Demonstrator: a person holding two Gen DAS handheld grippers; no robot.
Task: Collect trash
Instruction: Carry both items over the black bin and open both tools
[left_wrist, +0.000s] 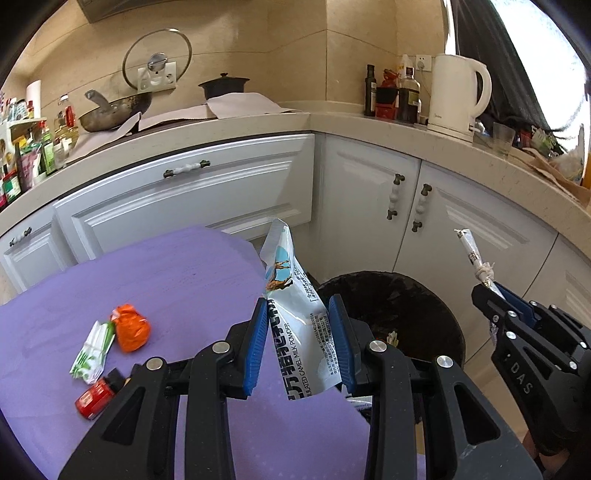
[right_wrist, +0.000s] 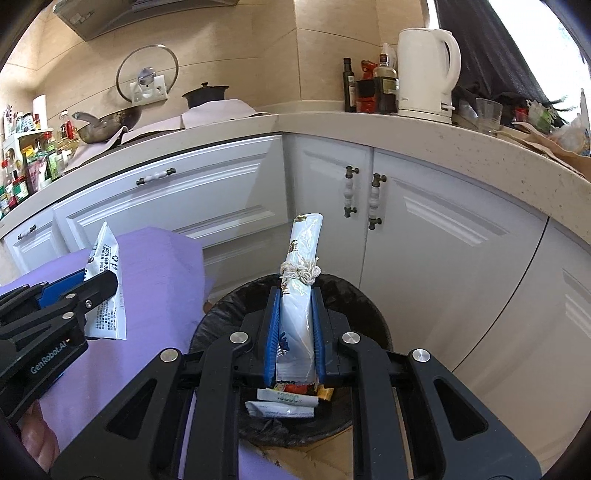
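Note:
My left gripper (left_wrist: 298, 306) is shut on a silver-blue camel milk powder packet (left_wrist: 295, 317), held upright over the right edge of the purple table (left_wrist: 184, 280); the packet also shows in the right wrist view (right_wrist: 107, 295). My right gripper (right_wrist: 295, 295) is shut on a rolled white wrapper tied with string (right_wrist: 301, 266), held above the black-lined trash bin (right_wrist: 351, 295). The bin (left_wrist: 388, 306) holds several wrappers (right_wrist: 284, 402). An orange wrapper (left_wrist: 131, 326), a green-white wrapper (left_wrist: 92, 350) and a red packet (left_wrist: 94, 398) lie on the table's left.
White cabinets (left_wrist: 207, 192) with handles stand close behind the table and bin. The countertop (left_wrist: 406, 136) carries a wok (left_wrist: 110, 110), a black pot, bottles, a white kettle (left_wrist: 458, 96) and a glass. My right gripper (left_wrist: 495, 295) shows at right in the left wrist view.

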